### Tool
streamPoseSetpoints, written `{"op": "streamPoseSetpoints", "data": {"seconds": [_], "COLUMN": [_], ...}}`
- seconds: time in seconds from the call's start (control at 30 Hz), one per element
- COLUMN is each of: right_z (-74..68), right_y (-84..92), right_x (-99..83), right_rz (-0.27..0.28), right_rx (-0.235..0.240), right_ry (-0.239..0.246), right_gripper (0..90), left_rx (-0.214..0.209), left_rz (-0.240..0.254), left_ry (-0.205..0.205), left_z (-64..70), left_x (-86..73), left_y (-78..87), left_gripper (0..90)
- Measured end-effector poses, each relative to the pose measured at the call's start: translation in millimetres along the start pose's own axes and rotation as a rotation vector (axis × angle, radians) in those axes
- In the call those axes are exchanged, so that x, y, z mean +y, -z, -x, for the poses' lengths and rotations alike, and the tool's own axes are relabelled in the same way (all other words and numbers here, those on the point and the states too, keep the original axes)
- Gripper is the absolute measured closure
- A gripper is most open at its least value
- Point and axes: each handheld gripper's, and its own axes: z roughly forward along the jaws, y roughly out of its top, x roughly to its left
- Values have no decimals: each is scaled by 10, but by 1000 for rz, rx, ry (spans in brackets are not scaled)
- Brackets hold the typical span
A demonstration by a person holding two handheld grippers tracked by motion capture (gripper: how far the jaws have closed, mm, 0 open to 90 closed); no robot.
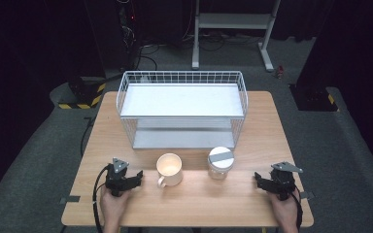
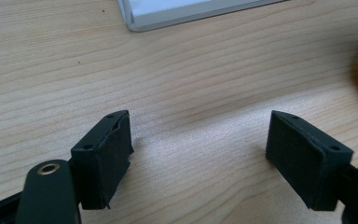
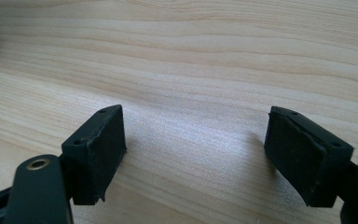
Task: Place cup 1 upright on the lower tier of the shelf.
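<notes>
The wooden surface (image 1: 252, 204) carries 1 white wire rack (image 1: 182, 109) with 2 shelves, both bare, standing at its far middle. In front of the rack stand 1 cream mug (image 1: 169, 169), handle toward the person, and just to its right 1 clear jar (image 1: 220, 163) with a grey lid; they stand near each other without touching. The left tool (image 1: 135, 178) rests low beside the mug, jaws spread and gripping nothing. The right tool (image 1: 259, 178) rests near the jar, likewise released. Judged from this layout, no item has been picked up; shelving the mug and jar appears wholly ahead.
</notes>
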Motion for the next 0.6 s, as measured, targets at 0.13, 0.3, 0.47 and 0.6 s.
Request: {"op": "streamPoseSetpoints", "data": {"seconds": [0.13,0.3,0.47,0.6], "right_z": [-5,-5,-5,0], "right_y": [5,4,5,2], "right_x": [-1,-2,-1,0], "right_rz": [-4,-2,-4,-2], "right_rx": [1,1,1,3], "right_ry": [-3,-3,-3,5], "right_gripper": [203,204,203,202], "left_rx": [0,2,2,4], "left_rz": [-1,0,1,0], "left_ry": [1,3,4,0], "left_z": [1,2,2,-1], "left_x": [0,0,0,1], "left_y": [1,0,0,1], "left_gripper": [226,226,226,226]}}
